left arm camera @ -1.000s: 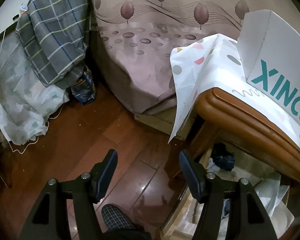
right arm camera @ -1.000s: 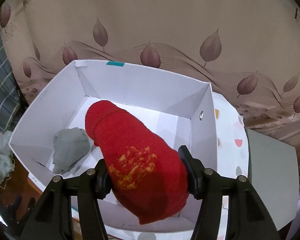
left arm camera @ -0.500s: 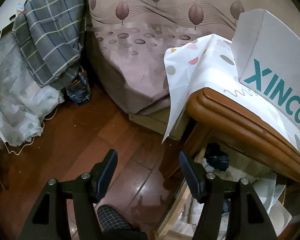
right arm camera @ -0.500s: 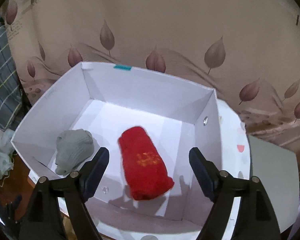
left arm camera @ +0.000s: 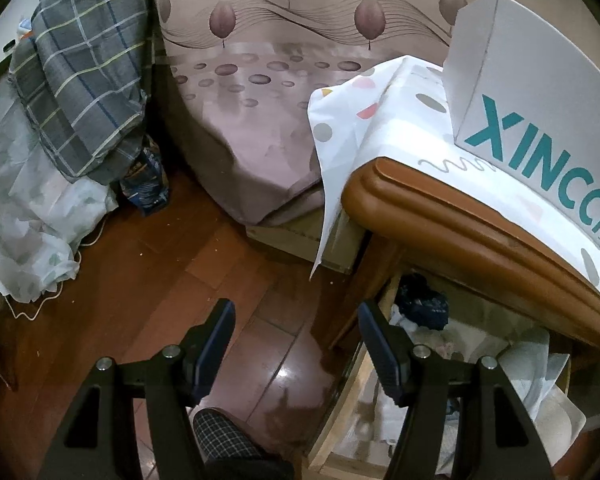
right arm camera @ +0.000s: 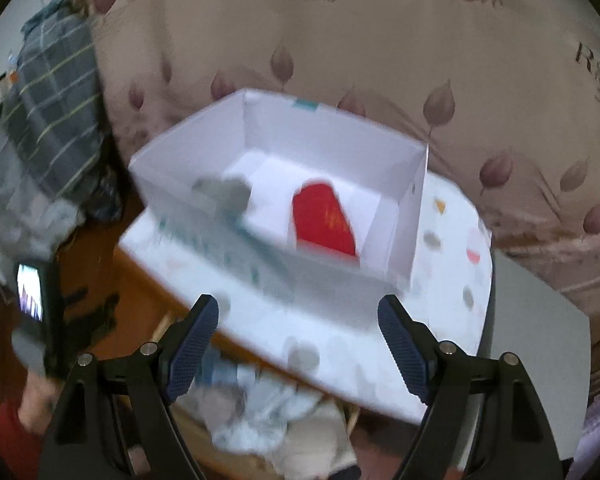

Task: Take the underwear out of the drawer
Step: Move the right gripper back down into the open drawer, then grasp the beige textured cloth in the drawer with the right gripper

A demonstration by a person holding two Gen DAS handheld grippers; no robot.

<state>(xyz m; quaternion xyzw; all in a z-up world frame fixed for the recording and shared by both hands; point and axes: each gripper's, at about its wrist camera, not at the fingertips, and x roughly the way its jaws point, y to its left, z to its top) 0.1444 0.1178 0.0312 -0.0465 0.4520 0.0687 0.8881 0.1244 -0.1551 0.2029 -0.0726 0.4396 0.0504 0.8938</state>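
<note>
Right gripper (right arm camera: 298,344) jaws spread, just opened, nothing betw them, red rolled underwear (right arm camera: 324,220) in white cardboard box (right arm camera: 416,216) beyond tips, left gripper (left arm camera: 296,340) jaws spread, empty, open wooden drawer (left arm camera: 340,400) by right finger.

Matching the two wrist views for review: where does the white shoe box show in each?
Left wrist: white shoe box at upper right, its outer wall with teal lettering, on the dotted cloth.
Right wrist: white shoe box at centre, open top, red item inside.
Shared landmark: the dotted cloth beneath it.
</note>
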